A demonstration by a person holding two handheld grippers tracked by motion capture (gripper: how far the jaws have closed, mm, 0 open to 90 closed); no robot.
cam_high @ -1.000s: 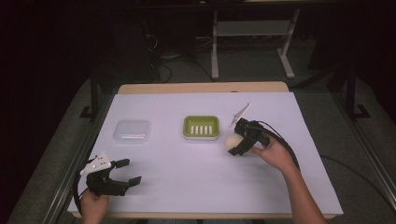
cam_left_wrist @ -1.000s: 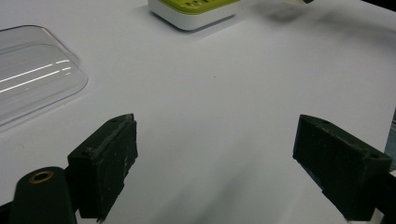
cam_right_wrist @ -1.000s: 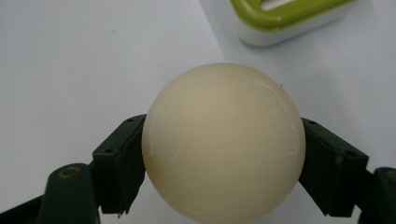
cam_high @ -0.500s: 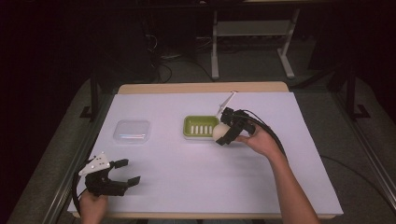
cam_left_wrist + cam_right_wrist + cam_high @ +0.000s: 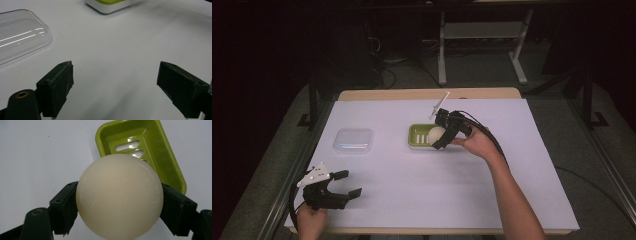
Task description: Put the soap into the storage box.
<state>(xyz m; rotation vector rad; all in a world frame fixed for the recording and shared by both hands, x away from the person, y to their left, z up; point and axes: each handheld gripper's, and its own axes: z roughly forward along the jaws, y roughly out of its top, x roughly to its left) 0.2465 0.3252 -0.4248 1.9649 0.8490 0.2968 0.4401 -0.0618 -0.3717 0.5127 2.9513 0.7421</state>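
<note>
My right gripper [image 5: 438, 136] is shut on a round cream soap [image 5: 435, 134] and holds it just above the green soap dish [image 5: 418, 136] at the middle of the table. In the right gripper view the soap [image 5: 119, 196] sits squeezed between both black jaws, with the slotted green dish [image 5: 160, 157] below and behind it. My left gripper [image 5: 346, 185] rests open near the table's front left corner with nothing between its jaws; in its own view the gripper [image 5: 115, 82] stands wide apart over bare white table.
A clear plastic lid [image 5: 353, 140] lies left of the dish, and the lid [image 5: 20, 37] also appears ahead of the left gripper. The white sheet [image 5: 412, 185] covers the table. A metal stand [image 5: 482, 40] rises behind the far edge.
My right gripper has carried the soap leftward from right of the dish to over the dish. The left gripper has stayed in place.
</note>
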